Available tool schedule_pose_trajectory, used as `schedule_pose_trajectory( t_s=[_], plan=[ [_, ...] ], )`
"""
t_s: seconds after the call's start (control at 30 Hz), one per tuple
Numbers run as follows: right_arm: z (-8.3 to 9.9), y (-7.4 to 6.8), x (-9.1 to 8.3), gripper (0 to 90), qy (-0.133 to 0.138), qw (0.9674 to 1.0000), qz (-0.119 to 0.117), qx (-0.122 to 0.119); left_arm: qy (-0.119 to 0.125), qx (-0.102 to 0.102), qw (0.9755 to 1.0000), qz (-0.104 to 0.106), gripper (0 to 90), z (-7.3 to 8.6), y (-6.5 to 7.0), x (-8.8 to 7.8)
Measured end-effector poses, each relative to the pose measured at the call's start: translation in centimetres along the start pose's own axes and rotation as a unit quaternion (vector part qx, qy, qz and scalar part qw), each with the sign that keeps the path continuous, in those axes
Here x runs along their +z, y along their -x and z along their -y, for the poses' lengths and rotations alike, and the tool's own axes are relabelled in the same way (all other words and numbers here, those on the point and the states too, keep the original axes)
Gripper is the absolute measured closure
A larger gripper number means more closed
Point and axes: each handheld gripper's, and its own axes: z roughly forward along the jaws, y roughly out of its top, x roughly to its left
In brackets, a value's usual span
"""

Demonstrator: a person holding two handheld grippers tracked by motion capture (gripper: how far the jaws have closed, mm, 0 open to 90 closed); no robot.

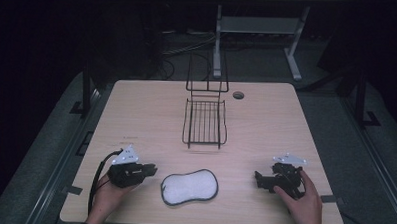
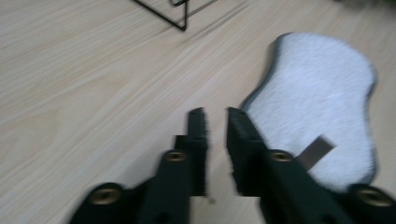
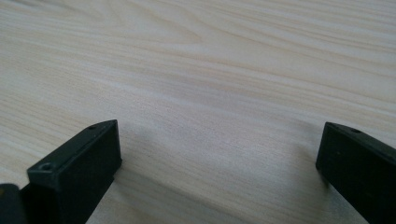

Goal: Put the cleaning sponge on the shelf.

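Your table (image 1: 136, 110) carries everything here, so take the wire rack (image 1: 204, 123) at its middle as the marker. It stands empty with its open tray end facing you, which suits it as a place to slide something in from your side.

The white sponge pad (image 1: 190, 187) lies flat on the near side of the rack, well apart from it and roughly in line with it, between your two hands, so either could reach it.

Your left gripper (image 1: 147, 169) sits near-left of the rack, just beside the pad's left edge; its jaws are nearly clenched with nothing between them, the pad lying off to one side.

Your right gripper (image 1: 258, 180) rests near-right of the rack, jaws spread wide over bare wood, holding nothing.
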Motion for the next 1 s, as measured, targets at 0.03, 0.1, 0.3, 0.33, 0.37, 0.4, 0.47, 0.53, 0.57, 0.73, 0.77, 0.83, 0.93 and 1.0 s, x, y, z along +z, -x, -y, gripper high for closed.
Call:
schedule_pose_trajectory(
  t_s=[0.03, 0.1, 0.3, 0.33, 0.37, 0.4, 0.47, 0.53, 0.57, 0.73, 0.77, 0.83, 0.93, 1.0],
  plan=[
    [0.0, 0.0, 0.0, 0.0, 0.0, 1.0, 0.0, 0.0, 0.001, 0.001, 1.0, 0.008, 87.6, -0.2, 0.2, 0.0],
    [0.0, 0.0, 0.0, 0.0, 0.0, 1.0, 0.0, 0.0, -0.004, 0.003, 0.9997, 0.023, 89.5, -0.5, 0.7, 0.3],
    [0.0, 0.0, 0.0, 0.0, 0.0, 1.0, 0.0, -0.001, -0.014, 0.01, 0.9983, 0.055, 89.5, -0.9, 1.7, 1.5],
    [0.0, 0.0, 0.0, 0.0, 0.0, 1.0, 0.0, 0.0, -0.014, 0.01, 0.9979, 0.062, 89.5, -1.0, 1.9, 1.7],
    [0.0, 0.0, 0.0, 0.0, 0.0, 1.0, 0.0, -0.001, -0.015, 0.013, 0.9975, 0.068, 89.6, -1.2, 2.1, 2.0],
    [0.0, 0.0, 0.0, 0.0, 0.0, 1.0, 0.0, -0.001, -0.015, 0.013, 0.9975, 0.068, 89.6, -1.2, 2.1, 2.0],
    [0.0, 0.0, 0.0, 0.0, 0.0, 1.0, 0.0, -0.001, -0.012, 0.01, 0.9968, 0.079, 89.5, -1.3, 2.5, 2.2],
    [0.0, 0.0, 0.0, 0.0, 0.0, 1.0, 0.0, -0.001, -0.01, 0.01, 0.9961, 0.087, 89.5, -1.4, 2.8, 2.3],
    [0.0, 0.0, 0.0, 0.0, 0.0, 1.0, 0.0, -0.001, -0.011, 0.012, 0.9957, 0.091, 89.5, -1.4, 3.0, 2.4],
    [0.0, 0.0, 0.0, 0.0, 0.0, 1.0, 0.0, -0.001, -0.033, 0.025, 0.9935, 0.106, 89.5, -1.4, 4.0, 3.4],
    [0.0, 0.0, 0.0, 0.0, 0.0, 1.0, -0.001, -0.001, -0.04, 0.028, 0.9932, 0.106, 89.5, -1.4, 4.1, 3.6],
    [0.0, 0.0, 0.0, 0.0, 0.0, 1.0, 0.0, -0.001, -0.051, 0.033, 0.9926, 0.105, 89.6, -1.3, 4.2, 4.0],
    [0.0, 0.0, 0.0, 0.0, 0.0, 1.0, 0.0, 0.0, -0.058, 0.033, 0.9928, 0.099, 89.6, -1.2, 4.1, 4.2],
    [0.0, 0.0, 0.0, 0.0, 0.0, 1.0, 0.0, 0.0, -0.059, 0.033, 0.9934, 0.092, 89.6, -1.2, 3.9, 4.1]
  ],
)
